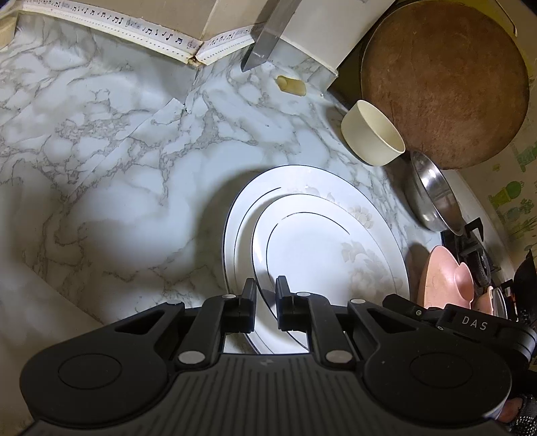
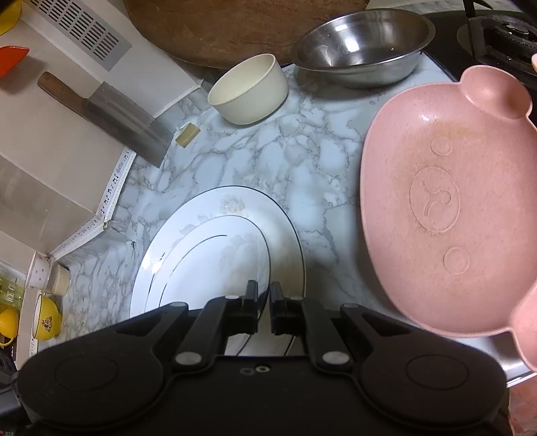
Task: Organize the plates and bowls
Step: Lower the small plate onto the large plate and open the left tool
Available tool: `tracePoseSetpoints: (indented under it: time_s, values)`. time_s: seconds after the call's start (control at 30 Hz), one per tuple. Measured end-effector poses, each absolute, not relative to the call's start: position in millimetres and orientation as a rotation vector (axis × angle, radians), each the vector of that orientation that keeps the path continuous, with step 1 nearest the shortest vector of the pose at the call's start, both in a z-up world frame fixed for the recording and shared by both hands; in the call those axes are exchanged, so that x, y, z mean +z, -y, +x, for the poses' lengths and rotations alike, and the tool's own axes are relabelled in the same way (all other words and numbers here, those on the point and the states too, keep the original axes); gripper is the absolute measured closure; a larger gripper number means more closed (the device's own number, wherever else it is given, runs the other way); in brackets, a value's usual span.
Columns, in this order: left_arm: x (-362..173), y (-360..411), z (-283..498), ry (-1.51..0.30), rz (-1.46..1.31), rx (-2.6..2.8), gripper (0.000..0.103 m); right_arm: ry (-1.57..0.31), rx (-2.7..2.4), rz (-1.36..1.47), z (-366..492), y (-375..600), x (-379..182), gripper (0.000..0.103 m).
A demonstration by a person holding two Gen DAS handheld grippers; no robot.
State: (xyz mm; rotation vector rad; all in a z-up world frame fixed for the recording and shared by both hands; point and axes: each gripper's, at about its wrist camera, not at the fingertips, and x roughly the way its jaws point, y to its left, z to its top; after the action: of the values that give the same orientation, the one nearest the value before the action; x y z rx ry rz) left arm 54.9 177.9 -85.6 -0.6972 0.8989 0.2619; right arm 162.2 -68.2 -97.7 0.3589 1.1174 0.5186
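The marbled counter (image 1: 117, 151) fills most of both views. In the left wrist view a round brown wooden board (image 1: 446, 84) leans at the upper right, the largest thing on the counter; the right wrist view shows only its lower edge along the top.

Next in size, two white plates are stacked: a small white plate (image 1: 319, 255) rests inside the large white plate (image 1: 241, 208), both with a thin dark ring and a faint grey flower print. They lie at the lower centre of both views, just beyond the tongs.

The pink bear-face plate (image 2: 436, 201) takes the right side of the right wrist view — its raised snout and round cheeks show clearly. A steel bowl (image 2: 362, 47) sits at the upper right there, and a cream bowl (image 2: 248, 89) is just left of it, near the board.

A cleaver (image 2: 114, 117) with a wooden handle leans against the wall at the upper left. A yellow cup (image 2: 47, 318) with a printed emblem too small to read stands at the lower left edge.

Writing: "DAS" shows in pale letters on the other tool's black body at the lower right of the left wrist view, and a strip of printed music notes (image 1: 110, 18) runs along the counter's back edge.

The left tongs (image 1: 265, 302) stand narrow, almost closed, holding nothing, above the plates' near rim. The right tongs (image 2: 263, 303) are likewise nearly closed and empty — whether either touches a plate I cannot tell.
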Motion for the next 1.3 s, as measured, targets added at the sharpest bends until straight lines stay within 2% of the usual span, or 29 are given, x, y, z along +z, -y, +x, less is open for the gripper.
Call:
tracePoseSetpoints:
  time_s: [0.5, 0.97, 1.17, 1.3]
  values:
    - [-82, -175, 58, -0.941, -0.646, 0.241, 0.092, -1.113, 0.518, 0.342, 166, 66, -100, 0.096]
    - [-64, -174, 47, -0.887, -0.595, 0.254, 0.092, -1.102, 0.497, 0.305, 165, 62, -99, 0.096]
    - [-53, -166, 46, -0.853, -0.546, 0.239, 0.092, -1.087, 0.5, 0.274, 161, 64, -92, 0.093]
    - [-41, -157, 48, -0.824, -0.497, 0.219, 0.092, -1.028, 0.532, 0.22, 150, 64, -73, 0.087]
